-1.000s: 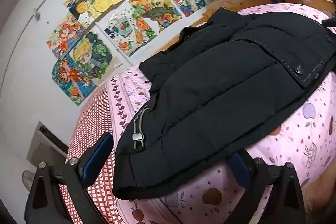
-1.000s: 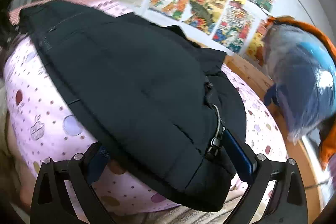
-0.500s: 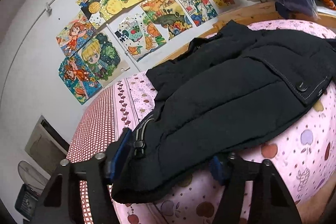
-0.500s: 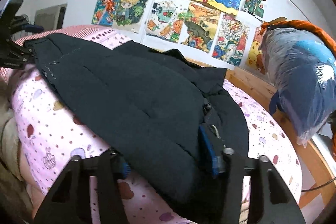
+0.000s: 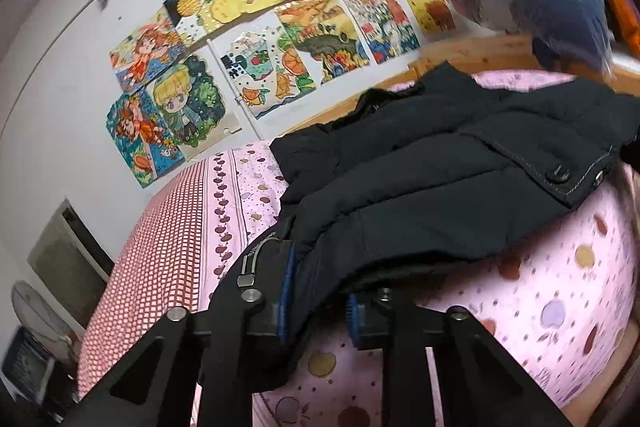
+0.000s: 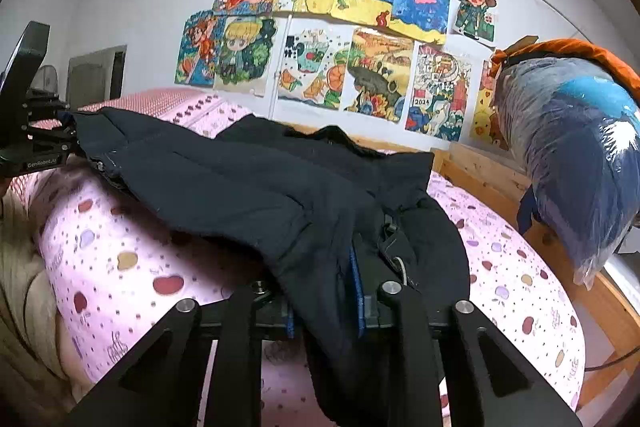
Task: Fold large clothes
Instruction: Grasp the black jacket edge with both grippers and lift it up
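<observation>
A large black padded jacket (image 5: pixel 420 187) lies spread on a pink patterned bed (image 5: pixel 560 287). My left gripper (image 5: pixel 318 307) is shut on the jacket's hem corner beside a cord toggle and lifts it slightly. In the right wrist view the same jacket (image 6: pixel 256 195) stretches across the bed. My right gripper (image 6: pixel 324 303) is shut on the opposite hem corner, with dark cloth hanging between and below its fingers. The left gripper (image 6: pixel 28 131) also shows at the far left edge of the right wrist view, holding the jacket's other end.
Colourful drawings (image 6: pixel 332 39) cover the white wall behind the bed. A wooden bed frame (image 6: pixel 492 171) runs along the far side. A bagged blue-grey and orange bundle (image 6: pixel 580 147) rests on the frame at right. A red-checked bed section (image 5: pixel 160 267) lies at left.
Both grippers closed from open around the hem onto the jacket's two lower corners and raised them a little; the views tilted up toward the wall.
</observation>
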